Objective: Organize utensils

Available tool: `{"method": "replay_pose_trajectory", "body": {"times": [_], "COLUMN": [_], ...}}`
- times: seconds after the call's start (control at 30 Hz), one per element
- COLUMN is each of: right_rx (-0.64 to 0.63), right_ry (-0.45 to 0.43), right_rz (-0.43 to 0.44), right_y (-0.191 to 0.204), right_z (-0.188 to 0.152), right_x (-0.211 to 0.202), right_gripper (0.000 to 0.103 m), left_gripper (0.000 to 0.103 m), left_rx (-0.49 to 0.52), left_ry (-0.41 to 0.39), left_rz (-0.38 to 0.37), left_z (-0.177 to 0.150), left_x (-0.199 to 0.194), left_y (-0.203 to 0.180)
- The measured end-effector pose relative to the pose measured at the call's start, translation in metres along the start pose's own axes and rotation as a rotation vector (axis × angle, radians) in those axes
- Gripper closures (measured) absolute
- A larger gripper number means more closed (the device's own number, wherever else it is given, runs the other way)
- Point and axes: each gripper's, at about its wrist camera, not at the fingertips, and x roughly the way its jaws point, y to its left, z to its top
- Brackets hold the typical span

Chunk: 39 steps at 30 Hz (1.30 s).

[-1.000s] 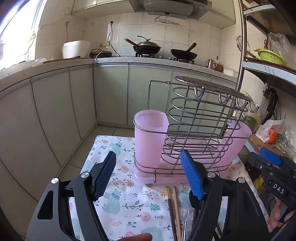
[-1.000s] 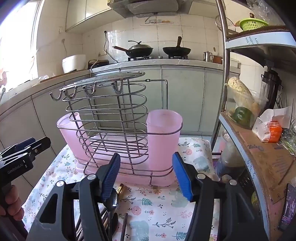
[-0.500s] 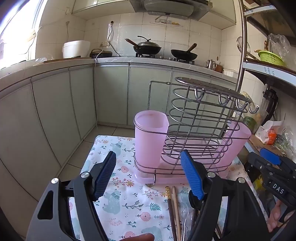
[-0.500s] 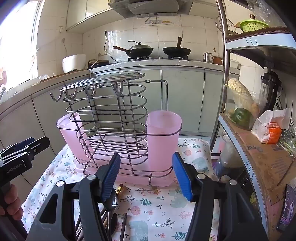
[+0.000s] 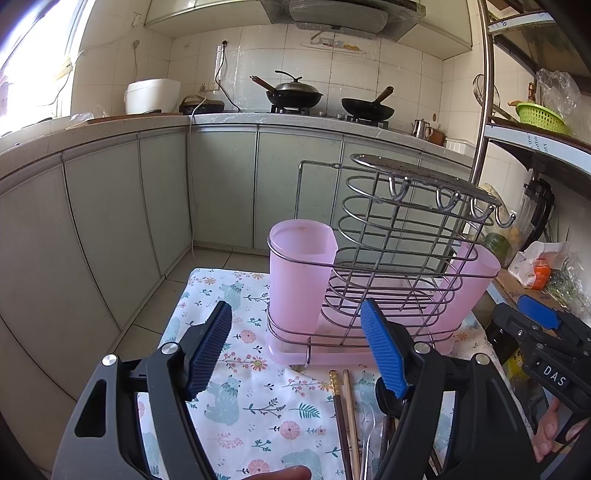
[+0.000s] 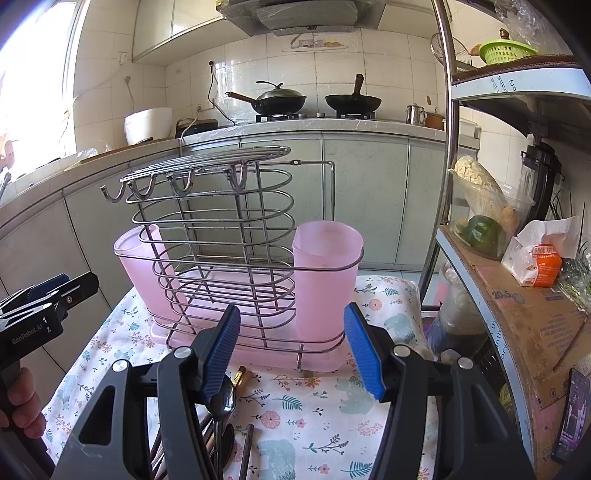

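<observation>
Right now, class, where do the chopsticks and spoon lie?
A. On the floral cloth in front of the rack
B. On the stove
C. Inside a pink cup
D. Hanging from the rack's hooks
A: the chopsticks and spoon lie flat on the floral cloth, in front of the wire rack.

Almost nothing has changed: the right hand-held gripper (image 6: 291, 347) has drifted slightly, so the wire rack (image 6: 225, 254) looks marginally lower in its view.

A lived-in home kitchen, lit by daylight.
Two woks (image 5: 294, 96) sit on a gas stove (image 6: 280, 117) under a range hood (image 5: 338, 14), against white tiled walls; a rice cooker (image 5: 151, 95) and kettle (image 6: 414, 113) stand on the counter (image 5: 110, 127) above pale green cabinets (image 5: 221, 188).
</observation>
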Motion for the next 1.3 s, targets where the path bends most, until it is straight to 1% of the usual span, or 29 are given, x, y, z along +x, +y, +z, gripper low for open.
{"method": "replay_pose_trajectory", "body": {"times": [0.17, 0.23, 1.3], "right_rx": [-0.001, -0.001, 0.004], "right_ry": [0.000, 0.000, 0.008], "right_rz": [-0.001, -0.001, 0.001], "right_y": [0.000, 0.000, -0.003], "right_z": [0.000, 0.000, -0.004], "right_x": [0.000, 0.000, 0.005], "right_gripper": [0.045, 0.045, 0.045], "left_gripper": [0.030, 0.030, 0.030], "left_rx": [0.002, -0.004, 0.000], "left_ry": [0.001, 0.003, 0.014], "left_rz": [0.000, -0.005, -0.004], "left_z": [0.002, -0.005, -0.015], "left_x": [-0.004, 0.003, 0.009], "left_y": [-0.004, 0.001, -0.001]}}
